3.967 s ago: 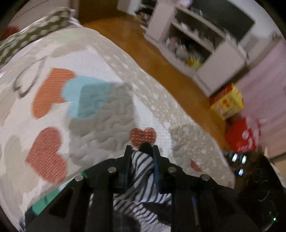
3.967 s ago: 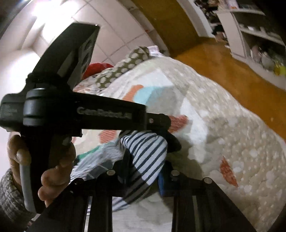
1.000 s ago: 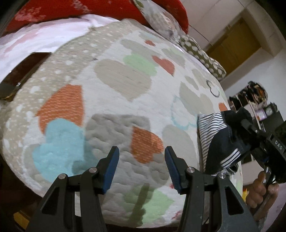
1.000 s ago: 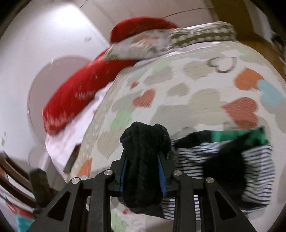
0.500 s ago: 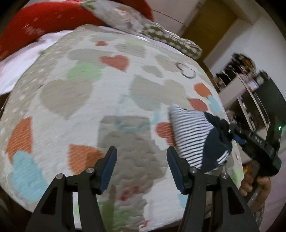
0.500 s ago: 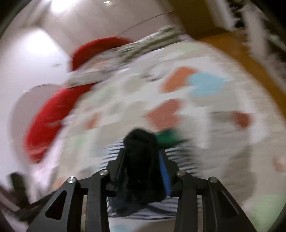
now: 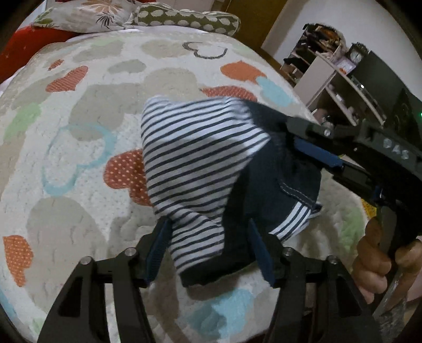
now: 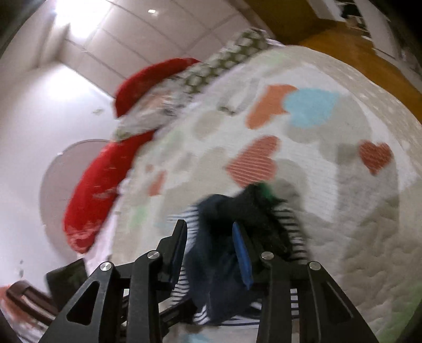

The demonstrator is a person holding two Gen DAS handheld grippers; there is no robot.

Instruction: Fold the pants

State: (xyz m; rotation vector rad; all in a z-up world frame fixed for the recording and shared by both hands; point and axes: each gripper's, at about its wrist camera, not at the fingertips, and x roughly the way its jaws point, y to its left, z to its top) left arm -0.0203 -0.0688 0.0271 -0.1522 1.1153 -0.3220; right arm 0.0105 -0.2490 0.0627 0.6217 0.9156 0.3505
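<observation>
Left wrist view: the pants (image 7: 195,168), striped white/navy w/ solid navy parts, sat bunched on the quilt (image 7: 79,158), roughly mid-bed. Left gripper (image 7: 208,248) had its blue-padded fingers (image 7: 158,248) spread wide apart, one on each side of the near end of the pants; the fabric lay between them but wasn't pinched. Right gripper (image 7: 295,137) came in from the right side, its tip buried in the navy part at the far right of the bundle; jaws looked clamped on that cloth, though the tips themselves were hidden in the fabric. The person's right hand (image 7: 379,261) held the handle at the lower right. Quilt was pale w/ orange, blue, green and grey hearts. Pillows (image 7: 184,18) lay at the head of the bed, a red blanket (image 7: 29,47) top left, shelves (image 7: 340,87) at the far right.

Right wrist view: blurry. Right gripper (image 8: 211,245) showed navy fabric of the pants (image 8: 221,263) filling the gap betw. its two fingers and hanging below; the fingers sat close against it, gripping. Striped edges stuck out both sides, plus a bit of green near the top of the bundle. Quilt (image 8: 356,224) stretched behind; red blanket (image 8: 97,190) to the left, wood floor (image 8: 356,50) top right.
</observation>
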